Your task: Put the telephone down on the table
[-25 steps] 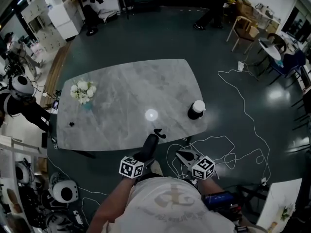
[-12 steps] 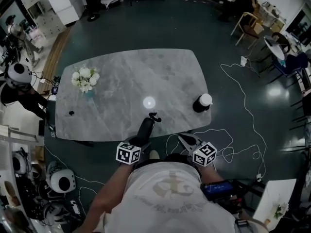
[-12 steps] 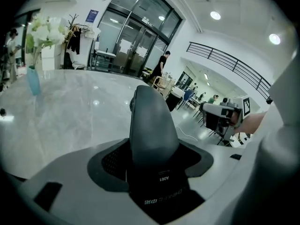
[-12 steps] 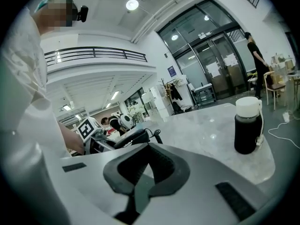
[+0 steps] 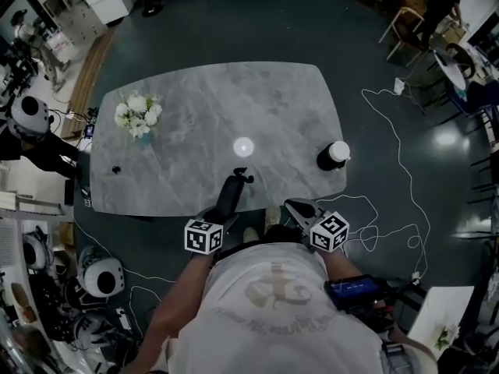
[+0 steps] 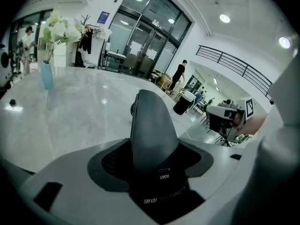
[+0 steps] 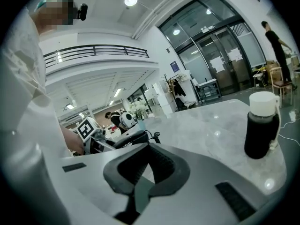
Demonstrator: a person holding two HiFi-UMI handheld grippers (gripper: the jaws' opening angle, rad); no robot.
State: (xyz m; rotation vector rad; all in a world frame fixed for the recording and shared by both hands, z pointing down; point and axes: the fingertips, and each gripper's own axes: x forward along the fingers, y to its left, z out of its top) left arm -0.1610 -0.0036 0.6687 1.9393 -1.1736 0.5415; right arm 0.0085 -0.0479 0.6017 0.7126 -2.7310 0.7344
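Note:
The telephone (image 5: 231, 193) is a dark grey handset with a cord stub at its far tip. My left gripper (image 5: 221, 213) is shut on its near end and holds it over the near edge of the grey marble table (image 5: 203, 100). From the left gripper view the handset (image 6: 150, 125) runs forward from between the jaws of the left gripper (image 6: 157, 172), above the table top (image 6: 79, 111). My right gripper (image 5: 297, 208) hovers just off the table's near edge, to the right of the telephone. The right gripper (image 7: 140, 185) is shut with nothing in it.
A black bottle with a white cap (image 5: 333, 155) (image 7: 259, 125) stands at the table's right edge. White flowers in a blue vase (image 5: 137, 116) (image 6: 48, 55) sit at the far left, with a small black object (image 5: 116, 169) near the left edge. Cables (image 5: 390, 178) trail across the floor on the right.
The view has slid so the table sits higher in the picture. Both grippers have edged a little toward the table. The telephone stays held in the left gripper.

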